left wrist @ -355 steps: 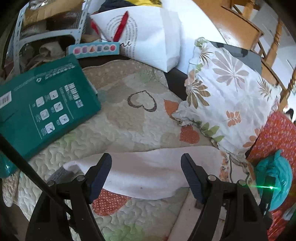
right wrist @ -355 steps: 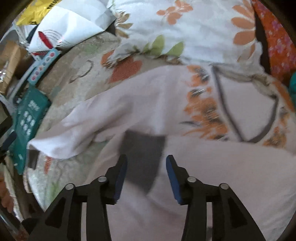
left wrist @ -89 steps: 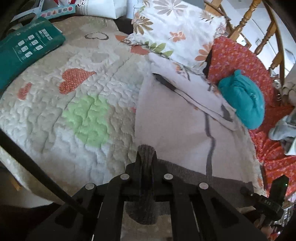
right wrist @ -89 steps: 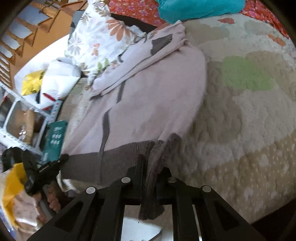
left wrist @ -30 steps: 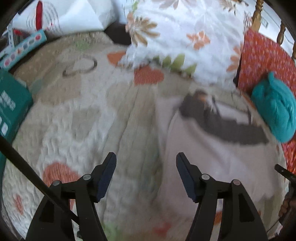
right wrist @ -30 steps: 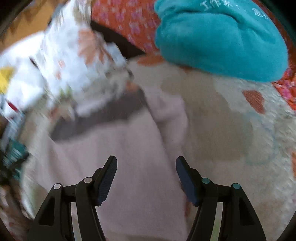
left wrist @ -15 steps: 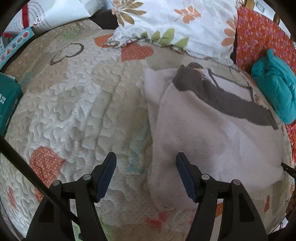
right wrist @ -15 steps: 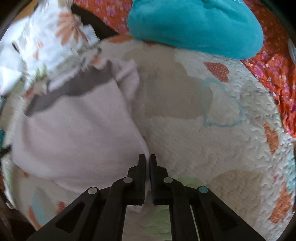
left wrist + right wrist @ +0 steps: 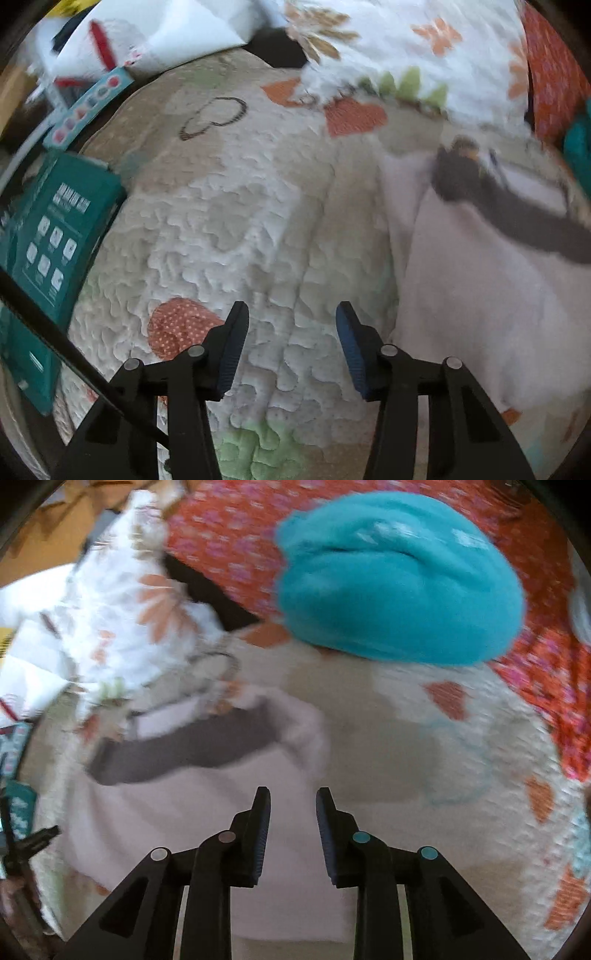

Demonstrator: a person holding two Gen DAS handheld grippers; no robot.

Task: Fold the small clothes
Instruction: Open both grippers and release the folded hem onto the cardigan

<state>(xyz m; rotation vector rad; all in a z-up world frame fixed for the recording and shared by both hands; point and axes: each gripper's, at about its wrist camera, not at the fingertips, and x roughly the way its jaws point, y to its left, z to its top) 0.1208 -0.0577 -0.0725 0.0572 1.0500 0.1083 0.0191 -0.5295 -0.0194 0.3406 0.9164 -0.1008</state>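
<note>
A pale pink garment (image 9: pixel 480 295) with a dark grey band (image 9: pixel 517 218) lies folded on the quilted bed cover, at the right of the left wrist view. My left gripper (image 9: pixel 291 325) is open and empty over bare quilt, just left of the garment's edge. In the right wrist view the same garment (image 9: pixel 184 812) lies below and left, its grey band (image 9: pixel 184 746) across the far side. My right gripper (image 9: pixel 291 808) is partly open and empty, hovering over the garment's right part.
A floral pillow (image 9: pixel 406 48) and a teal bundle (image 9: pixel 399 579) on red patterned cloth (image 9: pixel 229 528) lie at the far side. A green box (image 9: pixel 55 236) and a white bag (image 9: pixel 166 33) sit at the left. The quilt (image 9: pixel 240 221) has heart patches.
My left gripper has shifted left, off the garment onto bare quilt. My right gripper, shut half a second ago, has opened partway and moved over the garment toward the teal bundle.
</note>
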